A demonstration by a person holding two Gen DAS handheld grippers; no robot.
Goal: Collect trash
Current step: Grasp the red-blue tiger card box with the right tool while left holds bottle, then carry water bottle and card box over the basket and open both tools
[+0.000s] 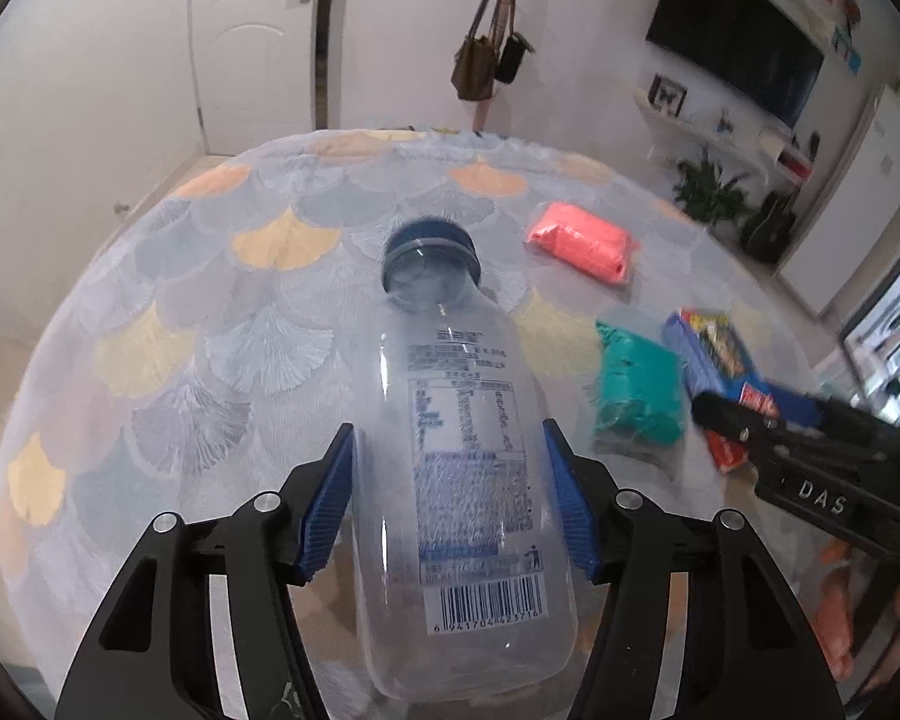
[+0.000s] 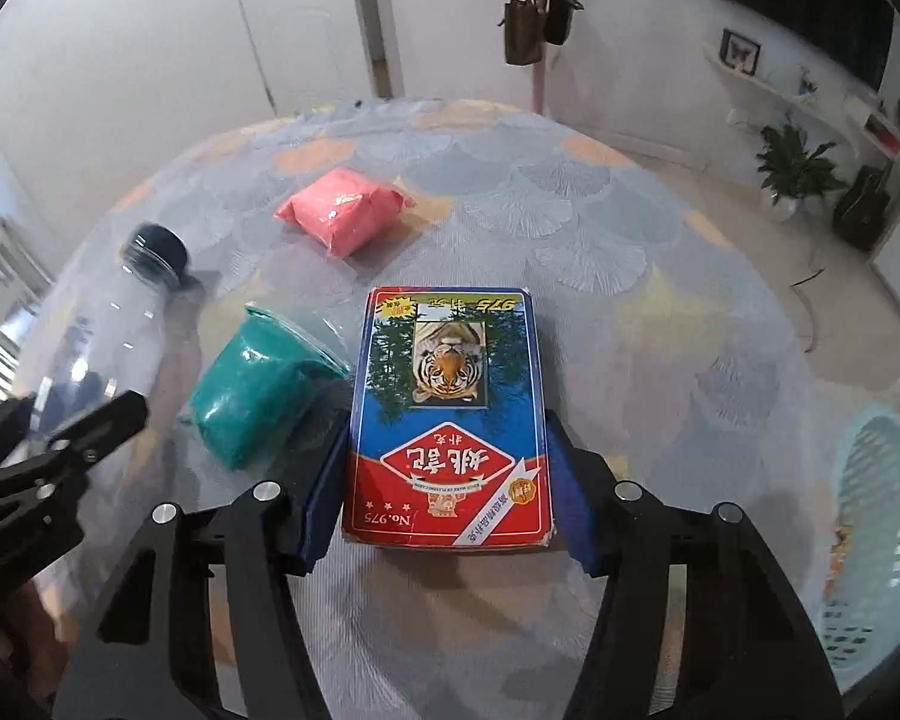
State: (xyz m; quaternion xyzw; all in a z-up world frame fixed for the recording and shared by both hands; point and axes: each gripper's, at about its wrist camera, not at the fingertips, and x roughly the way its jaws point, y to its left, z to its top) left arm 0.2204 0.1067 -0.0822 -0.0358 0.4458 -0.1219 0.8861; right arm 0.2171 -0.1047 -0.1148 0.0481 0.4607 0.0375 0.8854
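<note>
Left gripper [image 1: 447, 498]: I am pinching the bottle [image 1: 459, 480] squarely. Right gripper [image 2: 447, 486]: I am clamping the card box [image 2: 447, 420]; keeping both level for the basket [image 2: 882, 540].

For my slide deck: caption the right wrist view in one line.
Right gripper clamps a playing-card box on the patterned table, beside green and pink packets.

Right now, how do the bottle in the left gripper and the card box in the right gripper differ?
The bottle is clear plastic and rounded with a dark blue cap; the card box is opaque, flat and rectangular, printed red and blue with a tiger. The bottle looks empty and see-through; the box hides any contents. Shared: each sits lengthwise between blue pads, bottle in the left gripper, box in the right gripper, above the patterned tablecloth.
</note>
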